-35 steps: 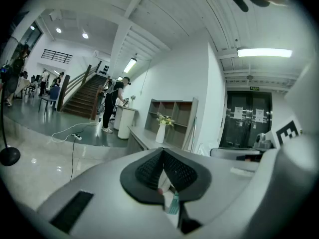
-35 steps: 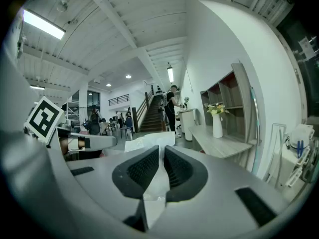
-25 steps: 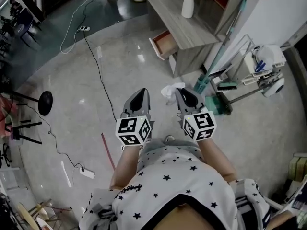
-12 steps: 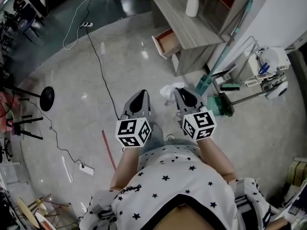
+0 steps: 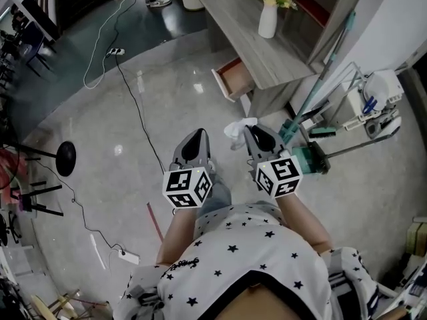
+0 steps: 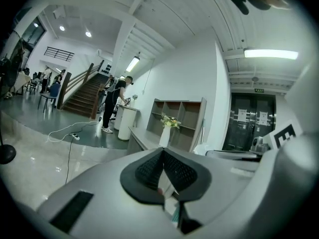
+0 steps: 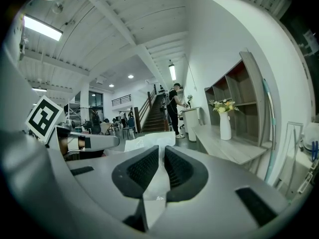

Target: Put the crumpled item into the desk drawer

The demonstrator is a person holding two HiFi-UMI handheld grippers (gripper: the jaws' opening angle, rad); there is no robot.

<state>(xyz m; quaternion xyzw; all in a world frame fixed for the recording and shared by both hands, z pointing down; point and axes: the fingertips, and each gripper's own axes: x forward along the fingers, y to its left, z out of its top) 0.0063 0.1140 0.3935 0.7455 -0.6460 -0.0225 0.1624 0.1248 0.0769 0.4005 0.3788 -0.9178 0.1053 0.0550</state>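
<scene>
The crumpled white item (image 5: 237,129) sticks out from the tips of my right gripper (image 5: 250,131), which is shut on it. In the right gripper view the white sheet (image 7: 148,141) fills the slit between the pads and bulges past the right gripper (image 7: 161,151). My left gripper (image 5: 197,135) is beside it, shut with nothing in it; its pads meet in the left gripper view (image 6: 163,153). Ahead stands the grey wooden desk (image 5: 247,25), its drawer (image 5: 233,80) pulled out above the floor. Both grippers are well short of the drawer.
A white vase with flowers (image 5: 268,19) stands on the desk. A teal-handled broom (image 5: 320,79) and a green dustpan (image 5: 308,157) lean right of the desk, beside a white machine (image 5: 380,105). A black cable (image 5: 137,99) and a round stand base (image 5: 65,159) lie on the floor at left.
The desk and its drawer have come a little nearer and lower in the head view. Both grippers keep their pose, the right one still on the white item.
</scene>
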